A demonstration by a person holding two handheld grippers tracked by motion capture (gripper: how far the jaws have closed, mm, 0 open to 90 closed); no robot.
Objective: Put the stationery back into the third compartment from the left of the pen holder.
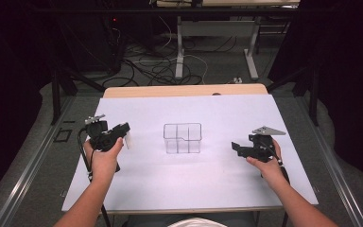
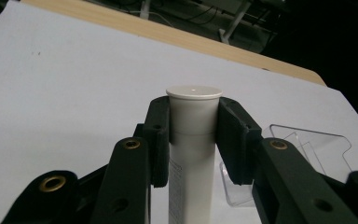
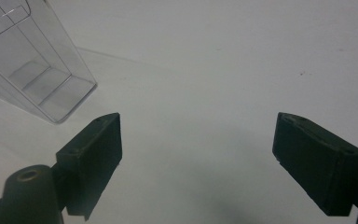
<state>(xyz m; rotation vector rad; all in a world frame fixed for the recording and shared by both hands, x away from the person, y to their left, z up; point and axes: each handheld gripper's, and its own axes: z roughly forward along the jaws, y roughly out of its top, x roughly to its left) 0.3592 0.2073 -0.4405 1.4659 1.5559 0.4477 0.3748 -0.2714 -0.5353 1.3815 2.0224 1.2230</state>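
A: At the left side of the worktop, what has the left gripper got?

B: A white tube with a flat cap. Its jaws are pinching the tube just under the cap, one pad on each side, and in the left gripper view the tube stands straight between them. From the high view the tube looks to be held up off the white sheet, left of the clear organizer.

A: And the organizer?

B: It sits in the middle of the sheet, empty, transparent, split by thin walls into compartments. I can't count them for certain.

A: The right gripper?

B: It hangs over the sheet to the right of the organizer, jaws spread wide with nothing between them.

A: So the tube likely goes into a compartment. How should that be done well?

B: I'd keep the tube upright and carry it high enough to clear the near wall, then centre it over one compartment before lowering. The walls are clear and hard to read, so line up by the rim. The organizer looks light; a knock from the tube's lower end could shove or tip it. The free gripper could steady the far wall. Let go only once the tube rests on the floor of the compartment.
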